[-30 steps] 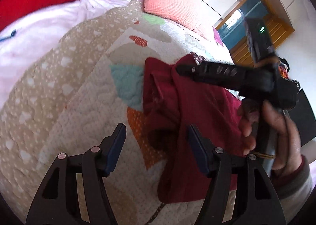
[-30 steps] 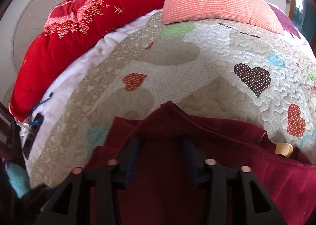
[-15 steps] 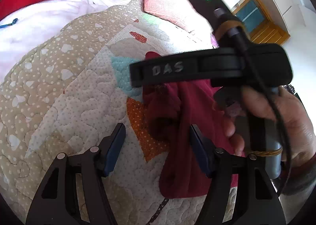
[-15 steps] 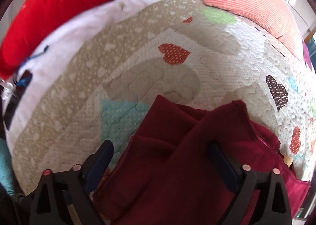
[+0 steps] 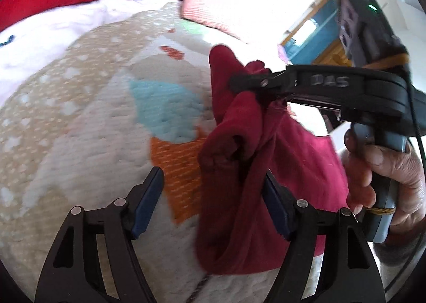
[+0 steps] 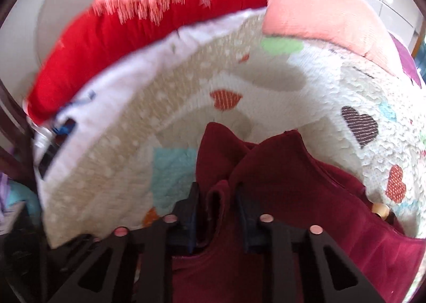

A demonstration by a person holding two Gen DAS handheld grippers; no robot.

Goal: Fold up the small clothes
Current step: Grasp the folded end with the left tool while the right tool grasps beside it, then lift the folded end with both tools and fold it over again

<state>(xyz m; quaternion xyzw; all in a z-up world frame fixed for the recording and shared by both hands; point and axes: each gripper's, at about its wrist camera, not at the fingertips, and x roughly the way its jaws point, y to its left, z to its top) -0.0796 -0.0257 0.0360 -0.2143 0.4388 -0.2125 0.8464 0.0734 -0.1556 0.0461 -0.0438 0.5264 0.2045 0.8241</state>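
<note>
My right tongs (image 6: 217, 210) are pinching a raised fold of the garment (image 6: 279, 196), which is lying on the quilt (image 6: 306, 106) over the bed. My left tongs (image 5: 213, 196) are hanging just above the quilt, spread wide, with the lifted cloth drooping between them. Behind the garment, the pillow (image 6: 319, 10) is sitting beside the bolster (image 6: 133, 23), which is lying to its left.

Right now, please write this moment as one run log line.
step: fold | right gripper: shut on dark red garment, lifting a fold | left gripper: open, beside it | surface: quilt
</note>
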